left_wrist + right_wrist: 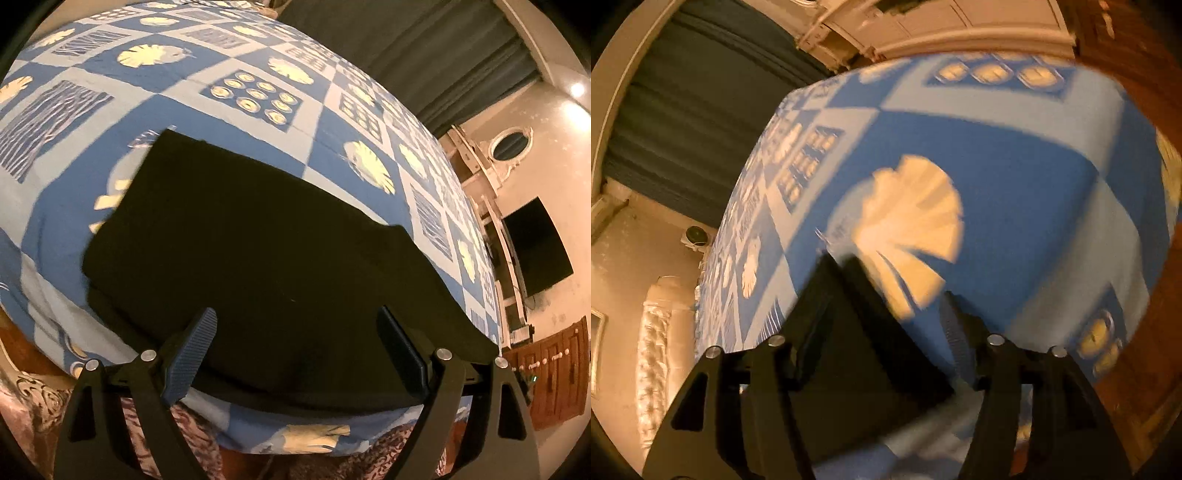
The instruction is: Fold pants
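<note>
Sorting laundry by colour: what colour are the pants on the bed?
Plain black pants, clearest in the left wrist view.

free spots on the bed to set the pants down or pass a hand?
Bare blue patterned bedsheet runs beyond the folded black pants' far edge toward the dark curtain, and left of them. Crowded: the near bed edge, where the pants lie.

Bedroom; patterned bedsheet, curtain

right view is motion-blurred; the pants show only a corner.
</note>
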Tool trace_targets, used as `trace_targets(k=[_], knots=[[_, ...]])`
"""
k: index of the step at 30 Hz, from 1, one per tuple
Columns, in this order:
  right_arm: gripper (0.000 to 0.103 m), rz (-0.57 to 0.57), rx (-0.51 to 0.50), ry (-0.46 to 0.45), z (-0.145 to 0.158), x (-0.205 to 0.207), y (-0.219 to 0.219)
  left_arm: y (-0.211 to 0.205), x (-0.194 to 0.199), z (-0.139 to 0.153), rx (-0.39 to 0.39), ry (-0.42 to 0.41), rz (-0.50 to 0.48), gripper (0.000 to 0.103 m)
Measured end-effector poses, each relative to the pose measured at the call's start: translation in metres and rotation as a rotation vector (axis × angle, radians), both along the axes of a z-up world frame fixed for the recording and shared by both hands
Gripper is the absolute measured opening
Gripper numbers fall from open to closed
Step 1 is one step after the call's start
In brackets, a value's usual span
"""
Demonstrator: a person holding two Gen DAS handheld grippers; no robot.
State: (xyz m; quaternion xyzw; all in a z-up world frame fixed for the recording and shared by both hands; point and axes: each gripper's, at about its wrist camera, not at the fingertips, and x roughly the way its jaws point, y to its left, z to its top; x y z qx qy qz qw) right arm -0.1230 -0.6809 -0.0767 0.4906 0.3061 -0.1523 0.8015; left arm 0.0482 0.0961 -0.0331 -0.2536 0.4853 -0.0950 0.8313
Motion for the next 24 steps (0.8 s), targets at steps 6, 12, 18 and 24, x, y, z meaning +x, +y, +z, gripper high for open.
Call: trace_targets(k=[6,12,18,24], knots=[[0.071,0.097,0.16,-0.117,-0.019,0.001,0.012,0.019,0.002,-0.005,0.003,0.025,0.051,0.087],[0.022,0.215,0.121,0.003,-0.012,0.037,0.034,0.034,0.007,-0.001,0.021,0.009,0.079,0.087],[0.021,0.175,0.073,-0.072,0.028,0.039,0.056,0.042,0.013,-0.004,0.029,0.028,0.083,0.087],[0.021,0.273,0.005,-0.175,0.098,0.055,0.109,0.034,0.011,-0.009,0.042,0.029,0.042,0.087]])
